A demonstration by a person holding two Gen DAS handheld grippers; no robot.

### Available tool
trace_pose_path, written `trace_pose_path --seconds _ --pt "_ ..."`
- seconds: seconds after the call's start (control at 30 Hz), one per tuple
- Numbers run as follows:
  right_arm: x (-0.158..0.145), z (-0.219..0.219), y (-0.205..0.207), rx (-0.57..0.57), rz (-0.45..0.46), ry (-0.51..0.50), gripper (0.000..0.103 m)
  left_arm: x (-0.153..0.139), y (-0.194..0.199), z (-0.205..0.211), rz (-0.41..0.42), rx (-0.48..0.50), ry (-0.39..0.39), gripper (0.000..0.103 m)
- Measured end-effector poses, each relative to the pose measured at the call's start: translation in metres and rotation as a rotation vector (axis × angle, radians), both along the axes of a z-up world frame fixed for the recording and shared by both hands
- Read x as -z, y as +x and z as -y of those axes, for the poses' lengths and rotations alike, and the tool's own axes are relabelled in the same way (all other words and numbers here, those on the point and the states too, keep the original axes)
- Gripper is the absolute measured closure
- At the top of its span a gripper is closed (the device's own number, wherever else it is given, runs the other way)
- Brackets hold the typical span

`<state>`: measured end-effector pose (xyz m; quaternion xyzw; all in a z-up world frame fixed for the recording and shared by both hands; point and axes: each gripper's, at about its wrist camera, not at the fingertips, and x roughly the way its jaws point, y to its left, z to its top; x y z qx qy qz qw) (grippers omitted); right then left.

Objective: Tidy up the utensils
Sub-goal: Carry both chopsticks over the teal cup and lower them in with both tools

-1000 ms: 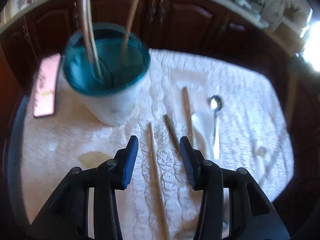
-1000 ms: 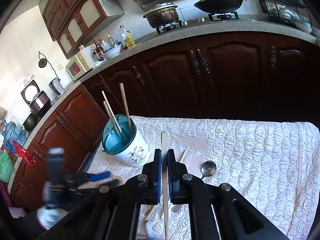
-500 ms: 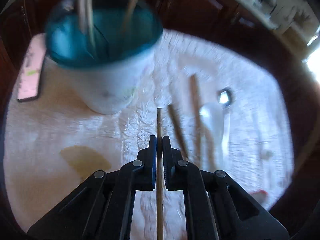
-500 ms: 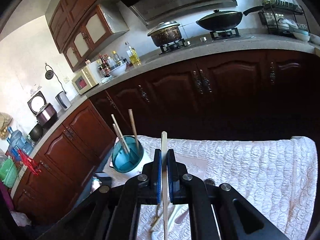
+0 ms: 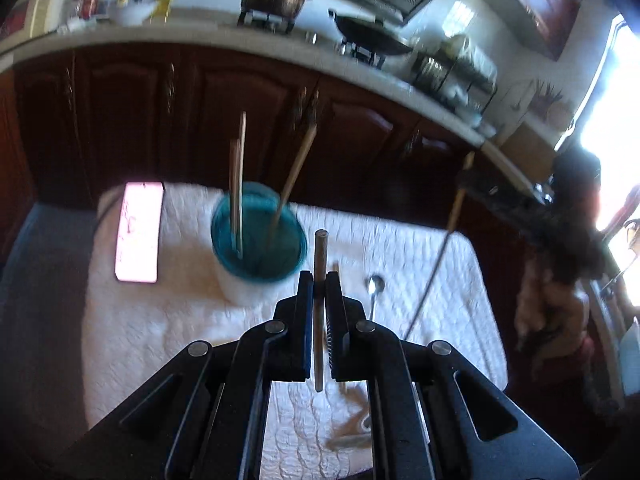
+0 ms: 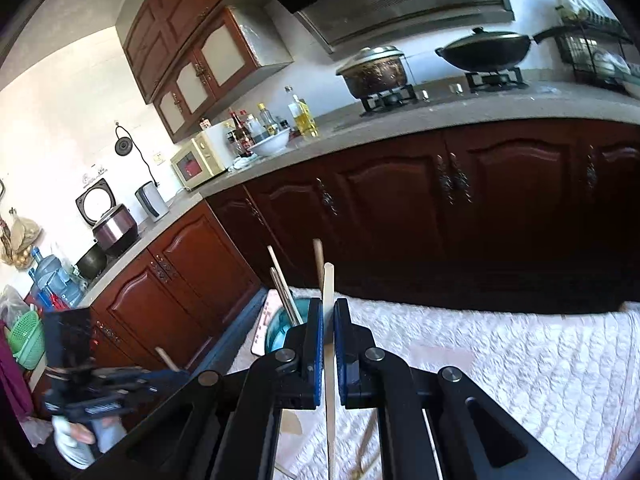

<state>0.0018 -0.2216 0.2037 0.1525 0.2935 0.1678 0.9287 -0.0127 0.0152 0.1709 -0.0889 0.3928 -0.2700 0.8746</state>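
Gripping a round wooden chopstick (image 5: 319,280), the left gripper (image 5: 319,284) pinches tight; the right gripper (image 6: 328,320) clamps a pale flat chopstick (image 6: 329,300) above the quilted white tablecloth (image 5: 160,320).

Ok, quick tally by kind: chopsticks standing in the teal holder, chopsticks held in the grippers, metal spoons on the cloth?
Standing chopsticks in the holder: 3
Held: 2, one chopstick in the left gripper, one in the right gripper
Metal spoon on the cloth: 1
Total: 6, blurred pieces below the left gripper uncounted.

3 chopsticks (image 5: 239,184) in 1 holder (image 5: 256,256), 2 more gripped (1 apiece), 1 spoon (image 5: 375,292), 1 phone (image 5: 138,232).
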Motion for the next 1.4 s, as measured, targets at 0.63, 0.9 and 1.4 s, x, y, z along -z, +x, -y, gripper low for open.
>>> trace_pose_path --seconds 0.63,0.9,1.4 --pt "-0.014 -0.077 0.128 0.115 0.201 -0.052 0.098 -0.020 0.094 -0.007 0.200 -0.222 0.135 0.098" --pt "0.035 -0.085 0.151 0.105 0.135 -0.064 0.098 0.029 0.106 0.009 0.155 -0.207 0.201 0.098" --pt "0.094 -0.067 0.144 0.025 -0.086 0.000 0.070 0.055 0.103 0.021 0.133 -0.244 0.269 0.080"
